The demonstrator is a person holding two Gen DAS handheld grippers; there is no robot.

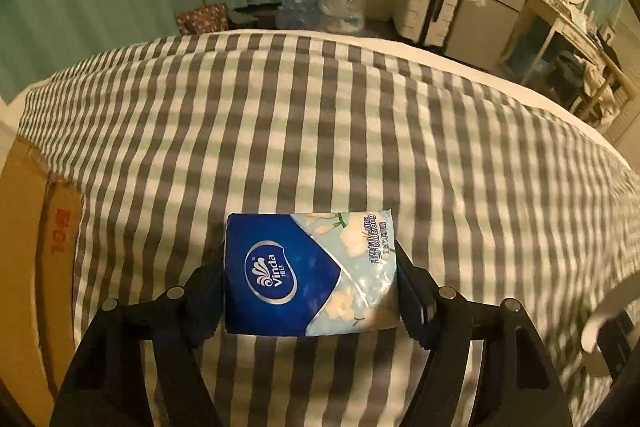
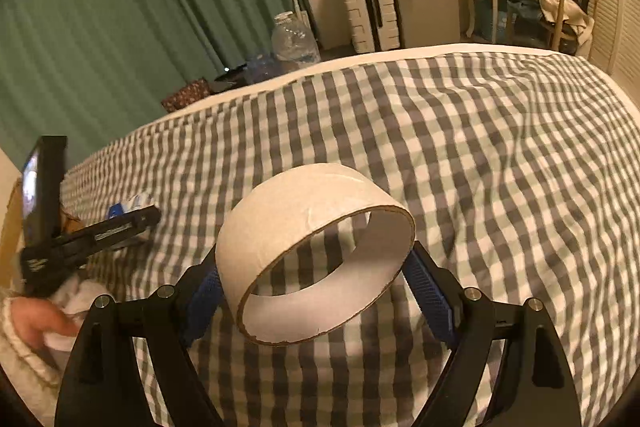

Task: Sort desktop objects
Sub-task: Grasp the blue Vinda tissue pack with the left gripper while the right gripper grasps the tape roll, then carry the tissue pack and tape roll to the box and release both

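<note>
Tissue pack (image 1: 310, 273): soft plastic, dark blue half with white "Vinda" logo, pale blue floral half, lying flat on the gingham bed cover (image 1: 360, 131), long side across, pinched at its short ends between dark pads; cardboard box (image 1: 24, 235) off to its left. Cardboard ring (image 2: 316, 259): wide white tape core, brown raw edge, empty, tilted with its opening toward the camera, held above the bed cover, clamped on its outer wall by blue pads either side.

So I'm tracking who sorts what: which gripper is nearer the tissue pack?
Left. The left gripper has the tissue pack between its fingers; the right gripper is off beside it, around the cardboard ring.
</note>
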